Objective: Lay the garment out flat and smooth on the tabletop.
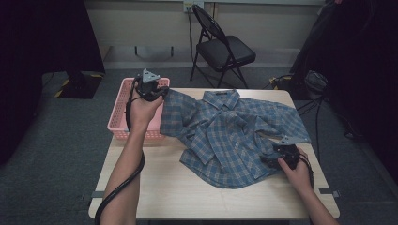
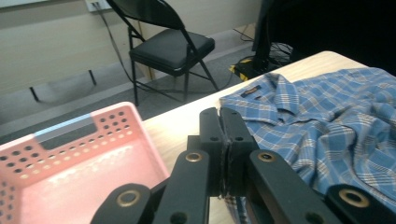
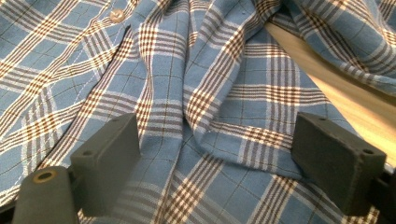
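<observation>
- While clamped tight on a sleeve end of the plaid shirt (image 1: pixel 230 136), left gripper (image 1: pixel 162 92) holds that cloth lifted beside the pink basket (image 1: pixel 123 110).
- Spread wide, right gripper (image 1: pixel 266 161) hovers over the crumpled lower hem, pads (image 3: pixel 108 154) on either side of a fold, nothing pinched.
- Beyond both: rest of garment sprawled across the table (image 1: pixel 155 187), collar far side.
- Likely light, limp, prone to sagging and sliding; best pinched at seams, cuff or hem.

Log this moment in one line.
left gripper: shut on shirt sleeve, lifted by basket | right gripper: open over shirt hem
</observation>
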`<state>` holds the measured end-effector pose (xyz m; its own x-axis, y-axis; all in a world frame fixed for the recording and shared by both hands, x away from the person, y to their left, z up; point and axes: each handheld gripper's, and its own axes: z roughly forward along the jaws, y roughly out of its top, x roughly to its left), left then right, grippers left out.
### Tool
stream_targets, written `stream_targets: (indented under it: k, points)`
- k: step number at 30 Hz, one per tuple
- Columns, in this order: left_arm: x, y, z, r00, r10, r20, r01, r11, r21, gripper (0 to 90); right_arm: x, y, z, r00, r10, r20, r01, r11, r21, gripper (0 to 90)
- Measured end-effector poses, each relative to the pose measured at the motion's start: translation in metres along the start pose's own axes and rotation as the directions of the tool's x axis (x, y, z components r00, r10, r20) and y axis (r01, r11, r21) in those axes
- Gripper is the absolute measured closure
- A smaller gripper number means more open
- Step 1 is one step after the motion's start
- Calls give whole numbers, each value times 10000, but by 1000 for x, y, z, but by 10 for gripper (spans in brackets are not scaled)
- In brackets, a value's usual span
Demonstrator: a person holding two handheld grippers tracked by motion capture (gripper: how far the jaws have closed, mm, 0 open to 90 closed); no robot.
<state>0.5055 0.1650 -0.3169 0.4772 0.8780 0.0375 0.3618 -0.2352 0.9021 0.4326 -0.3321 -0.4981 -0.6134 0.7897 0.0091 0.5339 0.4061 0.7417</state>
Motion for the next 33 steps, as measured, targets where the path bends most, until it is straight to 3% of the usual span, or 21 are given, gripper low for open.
stream_targets:
  k: [6, 12, 18, 23, 25, 29, 33]
  points:
    - [15, -4, -5, 9991, 137, -409, -134, 9999, 65, 889, 0, 0, 0, 10000, -9, 9, 9, 10000, 6, 144]
    - [42, -16, -8, 9961, -217, -858, 225, 9997, 85, 889, 4, 0, 0, 9999, 90, 132, -90, 10000, 21, 144]
    - [72, -34, -18, 9852, -857, -1486, 854, 9963, -86, 890, 9, 1, 1, 9994, 209, 279, -210, 9998, 22, 140]
    - [83, -55, -24, 9783, -1077, -1770, 1094, 9940, 2, 887, 12, 1, 1, 9994, 197, 296, -198, 9998, 10, 140]
    - [81, -64, -25, 9759, -1237, -1800, 1240, 9922, -99, 858, 12, 1, 1, 9994, 208, 293, -209, 9998, 15, 140]
    - [56, -68, -19, 9875, -830, -1337, 803, 9964, -258, 515, 13, 1, 1, 9994, 220, 282, -220, 9998, 15, 140]
    - [19, -70, -11, 9992, -322, -216, 321, 9995, -48, 391, 13, 1, 1, 9994, 217, 282, -218, 9998, 13, 140]
